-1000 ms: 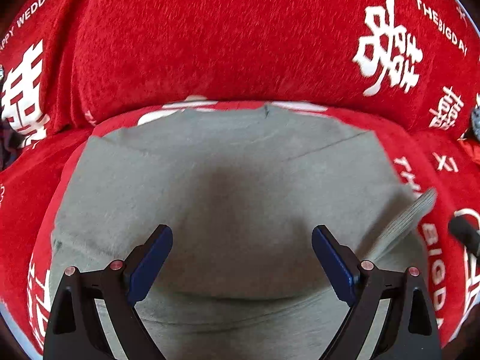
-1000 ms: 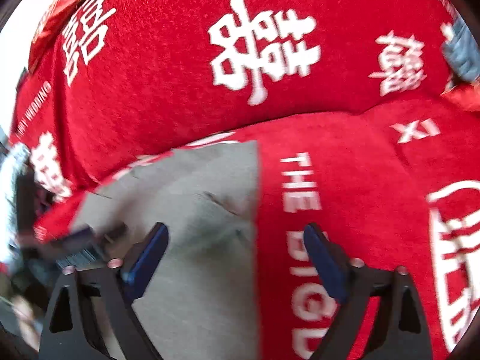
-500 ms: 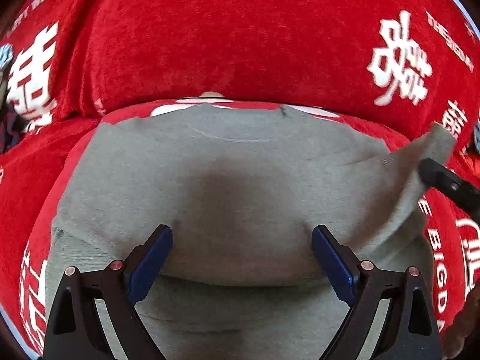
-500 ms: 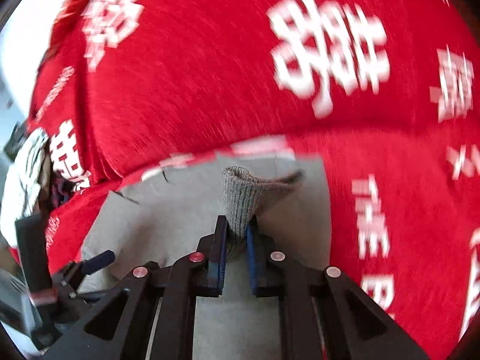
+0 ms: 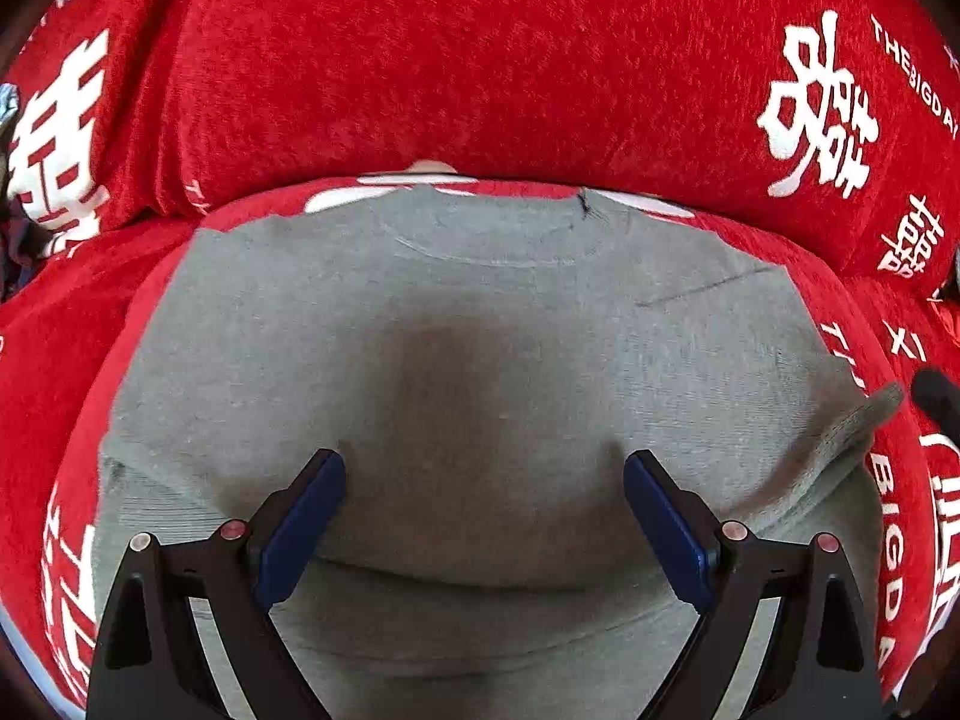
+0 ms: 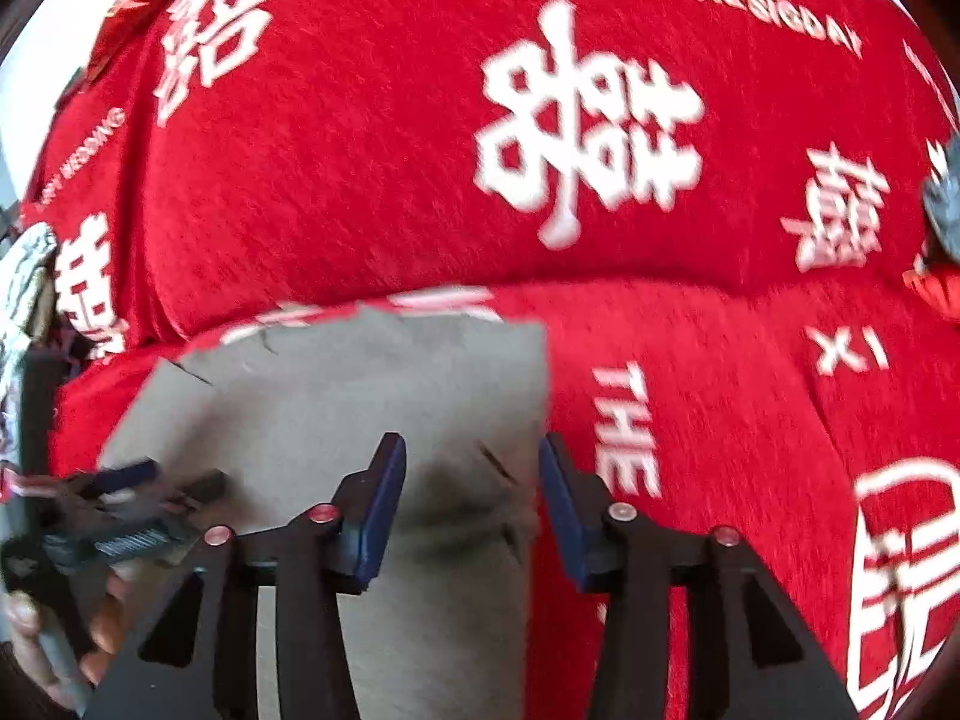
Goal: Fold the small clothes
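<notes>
A grey knit garment (image 5: 480, 348) lies flat on the red blanket, its neckline at the far side. My left gripper (image 5: 483, 480) is open and empty, low over its middle. A ribbed cuff (image 5: 858, 426) sticks up at the garment's right edge, next to a dark tip of the right gripper (image 5: 936, 396). In the right wrist view the garment (image 6: 360, 408) fills the lower left. My right gripper (image 6: 471, 468) is open and empty over its right edge. The left gripper (image 6: 120, 504) shows blurred at the far left.
A red blanket with white characters and lettering (image 5: 480, 60) covers the seat and the raised back behind the garment; it also shows in the right wrist view (image 6: 720, 390). A dark grey object (image 6: 942, 204) sits at the right edge. Crumpled cloth (image 6: 24, 276) lies far left.
My right gripper was shut on the ribbed cuff, held up over the garment. It has opened and let go; the cuff now rests at the garment's right edge. The left gripper stayed put.
</notes>
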